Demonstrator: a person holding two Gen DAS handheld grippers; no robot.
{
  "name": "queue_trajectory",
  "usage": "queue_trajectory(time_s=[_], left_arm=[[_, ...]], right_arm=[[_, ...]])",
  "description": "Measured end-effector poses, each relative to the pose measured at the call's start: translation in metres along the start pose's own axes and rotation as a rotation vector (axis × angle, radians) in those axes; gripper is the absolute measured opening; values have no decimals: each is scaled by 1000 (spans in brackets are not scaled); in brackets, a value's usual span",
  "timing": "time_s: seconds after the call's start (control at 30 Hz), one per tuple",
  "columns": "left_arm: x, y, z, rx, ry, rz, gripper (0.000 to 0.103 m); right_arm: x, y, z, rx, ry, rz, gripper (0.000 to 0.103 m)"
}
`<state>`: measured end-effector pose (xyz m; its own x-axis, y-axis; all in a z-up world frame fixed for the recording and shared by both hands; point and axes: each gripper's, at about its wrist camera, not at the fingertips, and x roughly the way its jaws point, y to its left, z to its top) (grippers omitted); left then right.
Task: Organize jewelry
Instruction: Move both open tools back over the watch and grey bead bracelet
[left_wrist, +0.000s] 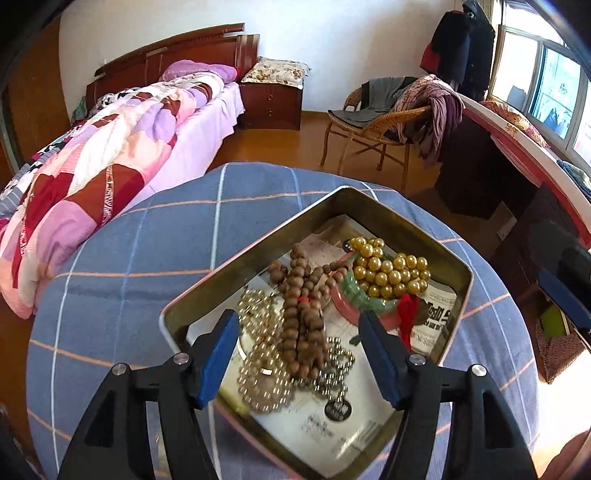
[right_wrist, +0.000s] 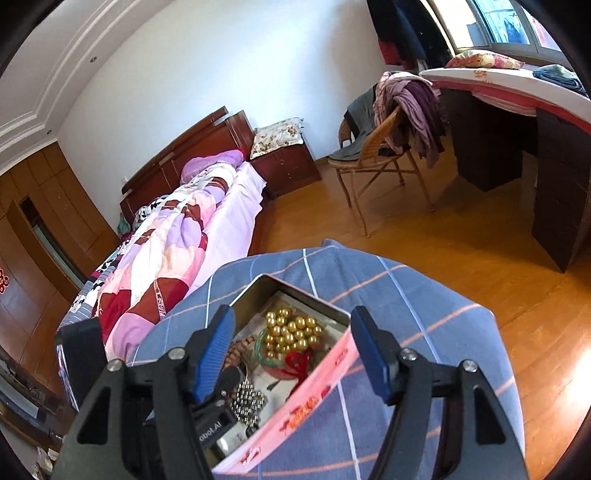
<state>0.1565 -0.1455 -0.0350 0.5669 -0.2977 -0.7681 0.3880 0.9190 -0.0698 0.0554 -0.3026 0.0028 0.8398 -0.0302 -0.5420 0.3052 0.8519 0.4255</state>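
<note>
Left wrist view: the left gripper (left_wrist: 299, 354) hangs over a shallow metal tin with a pink outside (left_wrist: 466, 271). The tin sits on a blue checked cloth (left_wrist: 147, 258). The blue fingers (left_wrist: 218, 354) are wide apart and hold nothing. Right between them, a little lower, lies a long string of brown wooden beads (left_wrist: 301, 314). It is bunched up, and its long way runs straight away from the camera, in line with the fingers. Under it lies a shiny string of small silver beads (left_wrist: 258, 369), partly between the fingers too. To the right of the right finger sit a green and pink bangle (left_wrist: 354, 299) and a pile of big gold beads (left_wrist: 388, 273), with a red tassel (left_wrist: 408, 314) beside them.

Right wrist view: the right gripper (right_wrist: 291, 350) is held higher, near the tin's pink side wall (right_wrist: 325, 376). Its fingers (right_wrist: 373, 358) are wide apart too, with nothing in them. The gold beads, bangle and tassel show between them, further ahead and down in the tin. Part of the left gripper shows at the lower left, over the silver beads.

I think the left gripper is nearer to the brown beads, so it looks best placed to come down on them.
</note>
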Motion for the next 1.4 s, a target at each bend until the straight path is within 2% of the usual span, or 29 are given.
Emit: queue_trajectory(time_s=[0.1, 0.2, 0.33, 0.47, 0.6, 0.77, 1.23, 1.4], left_arm=[[-13, 3, -5, -2, -22, -2, 75], [-28, 5, -11, -3, -50, -19, 79], [-42, 9, -19, 11, -57, -18, 80], [-59, 28, -37, -24, -74, -31, 80], [-73, 44, -60, -13, -105, 12, 80], [-81, 54, -82, 23, -105, 104, 80], [-106, 67, -108, 29, -125, 138, 80], [-108, 75, -118, 29, -112, 172, 80]], right_arm=[[-7, 3, -7, -19, -2, -25, 70], [-13, 3, -14, -11, 3, -22, 76], [-24, 2, -24, 1, 5, -15, 76], [-37, 0, -34, 2, 4, -29, 76], [-41, 0, -48, -19, 17, -48, 76], [-44, 4, -66, -33, 49, -42, 76], [-58, 39, -97, -142, 64, -11, 76], [-58, 46, -103, -155, 73, -8, 76]])
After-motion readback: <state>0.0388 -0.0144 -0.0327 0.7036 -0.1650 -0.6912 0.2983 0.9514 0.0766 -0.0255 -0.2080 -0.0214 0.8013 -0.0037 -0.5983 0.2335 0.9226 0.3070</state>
